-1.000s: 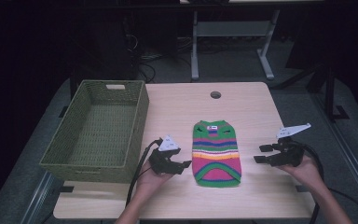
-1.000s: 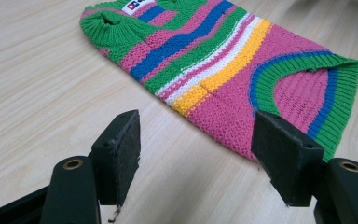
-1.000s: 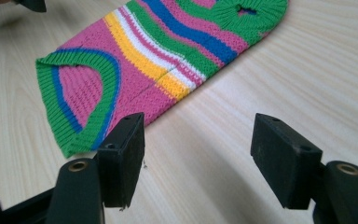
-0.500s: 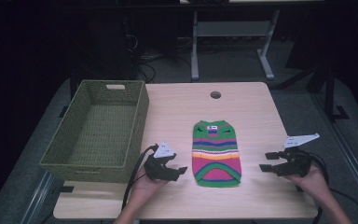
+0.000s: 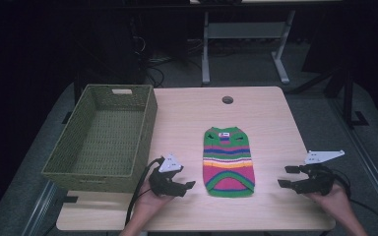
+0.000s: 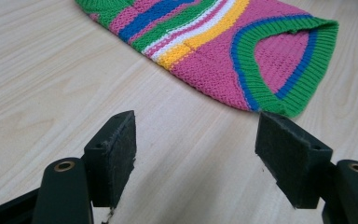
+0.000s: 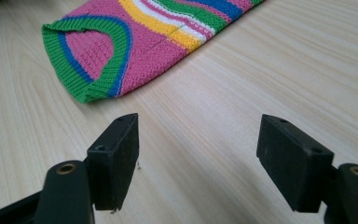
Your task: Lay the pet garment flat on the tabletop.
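A sweater (image 5: 228, 161) lies flat on the table (image 5: 187, 118), between my left gripper (image 5: 183, 187) and right gripper (image 5: 286, 176); a basket (image 5: 103, 173) sits at the table's left edge.

A woven olive-green basket (image 5: 103, 140) stands on the left part of the counter (image 5: 187, 118) — rectangular, with a handle slot cut in its far wall, and its left side overhangs the counter's edge. The counter is pale wood grain, with a round cable hole (image 5: 227, 100) near the middle of its far edge. Behind it, on the grey floor, stands a light metal frame (image 5: 243, 34) on two splayed feet — dark cables (image 5: 160, 64) lie to its left.
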The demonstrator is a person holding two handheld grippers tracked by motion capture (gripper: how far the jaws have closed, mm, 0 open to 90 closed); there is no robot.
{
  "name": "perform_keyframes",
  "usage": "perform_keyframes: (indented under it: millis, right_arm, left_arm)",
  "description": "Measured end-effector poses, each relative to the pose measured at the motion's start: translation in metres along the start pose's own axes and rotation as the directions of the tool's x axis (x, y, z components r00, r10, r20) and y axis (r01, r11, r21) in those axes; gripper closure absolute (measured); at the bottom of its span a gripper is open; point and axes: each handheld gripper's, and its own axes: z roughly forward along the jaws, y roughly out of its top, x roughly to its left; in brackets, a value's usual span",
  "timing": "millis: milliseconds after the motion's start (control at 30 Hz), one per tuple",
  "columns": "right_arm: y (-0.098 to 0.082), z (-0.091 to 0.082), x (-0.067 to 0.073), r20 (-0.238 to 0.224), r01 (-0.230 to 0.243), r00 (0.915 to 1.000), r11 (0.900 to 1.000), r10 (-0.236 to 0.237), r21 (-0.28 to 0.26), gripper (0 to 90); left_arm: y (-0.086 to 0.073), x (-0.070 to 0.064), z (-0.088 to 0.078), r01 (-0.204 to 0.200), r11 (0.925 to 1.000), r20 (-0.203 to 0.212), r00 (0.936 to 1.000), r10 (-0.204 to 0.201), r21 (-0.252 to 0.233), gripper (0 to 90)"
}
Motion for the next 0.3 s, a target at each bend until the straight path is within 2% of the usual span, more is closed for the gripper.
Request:
perform_keyframes:
  millis: [267,300]
  right_arm:
    - [-0.008,-0.004,0.02,0.05,0.021,0.9986,1.0,-0.02,-0.014,24.8]
    - [-0.009,-0.004,0.026,0.058,0.034,0.9978,0.999,-0.032,-0.04,24.7]
  left_arm:
    - [-0.013,-0.005,-0.008,0.035,0.9988,0.021,0.9992,-0.034,-0.034,27.8]
    - [-0.013,-0.005,-0.01,0.042,0.9984,0.022,0.9989,-0.041,-0.038,27.7]
